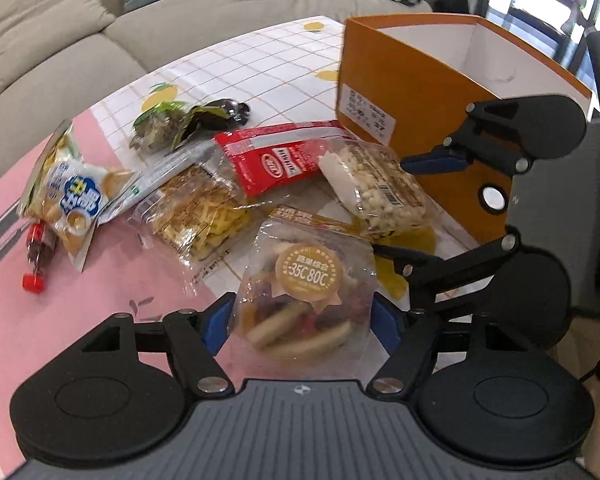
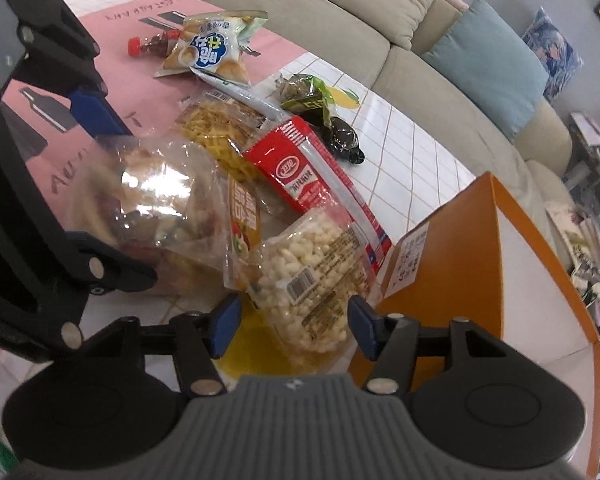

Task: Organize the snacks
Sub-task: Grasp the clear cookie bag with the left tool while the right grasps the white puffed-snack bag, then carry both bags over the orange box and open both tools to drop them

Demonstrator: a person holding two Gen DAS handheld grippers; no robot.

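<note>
A clear bag of mixed fruit chips (image 1: 300, 280) with a round gold label lies on the table. My left gripper (image 1: 302, 326) is open, its blue pads flanking the bag's sides. A clear bag of white puffed snacks (image 2: 304, 280) lies next to the orange box (image 2: 452, 248). My right gripper (image 2: 295, 326) is open around that bag's near end, with a gap at the left pad. In the left wrist view, the right gripper (image 1: 416, 208) stands in front of the orange box (image 1: 420, 92) over the puffed snack bag (image 1: 376, 188). The right wrist view shows the left gripper (image 2: 100, 176) over the fruit chips bag (image 2: 140, 192).
A red packet (image 1: 276, 160), a yellow snack bag (image 1: 208, 216), a blue-and-white bag (image 1: 72, 196), a small red-capped bottle (image 1: 40, 256) and dark green packets (image 1: 168, 128) lie scattered on the tablecloth. A beige sofa (image 1: 60, 40) runs behind the table.
</note>
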